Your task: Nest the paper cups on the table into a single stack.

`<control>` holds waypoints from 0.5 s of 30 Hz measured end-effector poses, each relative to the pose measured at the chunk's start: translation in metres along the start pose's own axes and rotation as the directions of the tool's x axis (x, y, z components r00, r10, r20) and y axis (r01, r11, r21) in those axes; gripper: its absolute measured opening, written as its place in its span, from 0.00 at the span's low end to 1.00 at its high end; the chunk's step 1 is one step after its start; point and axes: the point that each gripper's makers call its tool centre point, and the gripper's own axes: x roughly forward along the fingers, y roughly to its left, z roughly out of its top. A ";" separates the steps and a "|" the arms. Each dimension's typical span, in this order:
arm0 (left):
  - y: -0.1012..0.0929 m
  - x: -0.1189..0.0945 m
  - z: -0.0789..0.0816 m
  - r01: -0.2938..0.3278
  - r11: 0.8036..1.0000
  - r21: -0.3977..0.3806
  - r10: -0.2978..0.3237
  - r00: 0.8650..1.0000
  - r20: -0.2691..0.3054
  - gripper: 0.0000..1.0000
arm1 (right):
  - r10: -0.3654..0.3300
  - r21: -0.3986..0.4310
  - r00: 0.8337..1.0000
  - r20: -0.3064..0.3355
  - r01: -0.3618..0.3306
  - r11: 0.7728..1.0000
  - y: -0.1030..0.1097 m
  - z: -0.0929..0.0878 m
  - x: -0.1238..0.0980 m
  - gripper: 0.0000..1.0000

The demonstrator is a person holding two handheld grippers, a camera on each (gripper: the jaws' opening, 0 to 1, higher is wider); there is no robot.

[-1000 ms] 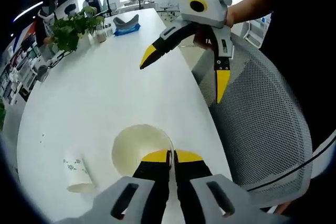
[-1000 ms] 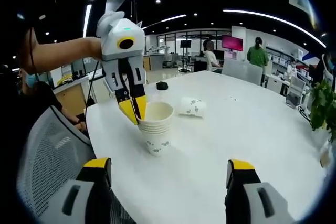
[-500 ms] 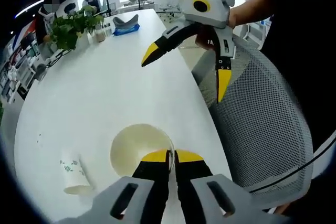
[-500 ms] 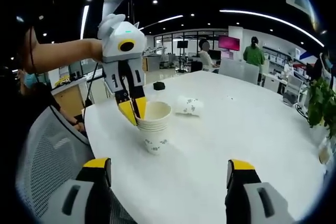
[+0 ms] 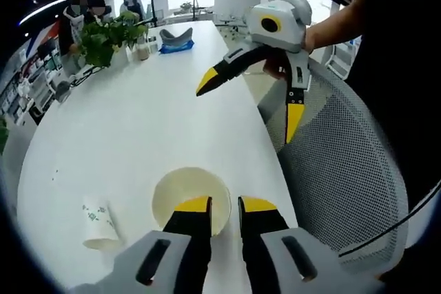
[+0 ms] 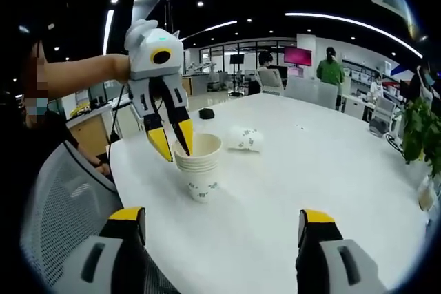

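Observation:
A stack of nested white paper cups [image 5: 191,194] [image 6: 200,166] stands upright near the edge of the white table [image 5: 138,122] [image 6: 310,163]. My left gripper [image 5: 225,204] [image 6: 172,141] is open a little, its yellow tips either side of the stack's near rim, one inside and one outside. A single patterned paper cup [image 5: 98,225] [image 6: 244,138] lies on its side just beyond the stack. My right gripper [image 6: 222,215] [image 5: 249,104] is wide open and holds nothing, in the air over the table edge, well short of the stack.
A grey mesh chair [image 5: 337,170] [image 6: 55,197] stands against the table edge beside the stack. A potted plant [image 5: 103,36] [image 6: 417,129] and a blue and grey object [image 5: 176,38] sit at the far end. People stand in the office behind [image 6: 331,67].
My left gripper's jaws, shut on the stack's rim before, have parted. The stack stays where it was. The right gripper has stayed wide open.

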 end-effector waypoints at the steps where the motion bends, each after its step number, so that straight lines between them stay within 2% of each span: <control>1: 0.001 -0.002 0.000 -0.004 1.000 -0.007 0.004 1.000 0.007 0.14 | 0.000 0.000 1.000 0.000 0.000 1.000 0.000 0.000 0.000 0.93; 2: -0.002 -0.001 0.007 -0.011 1.000 -0.018 0.012 1.000 0.020 0.15 | 0.000 0.000 1.000 0.001 0.000 1.000 0.000 0.001 0.000 0.93; 9: 0.013 -0.022 0.006 -0.059 0.995 -0.081 0.066 0.993 0.094 0.18 | -0.001 -0.001 1.000 0.009 0.001 1.000 0.000 0.004 -0.001 0.94; 15: 0.032 -0.042 0.002 -0.123 0.977 -0.176 0.153 0.974 0.166 0.21 | -0.003 -0.004 1.000 0.015 0.003 1.000 -0.001 0.007 -0.002 0.95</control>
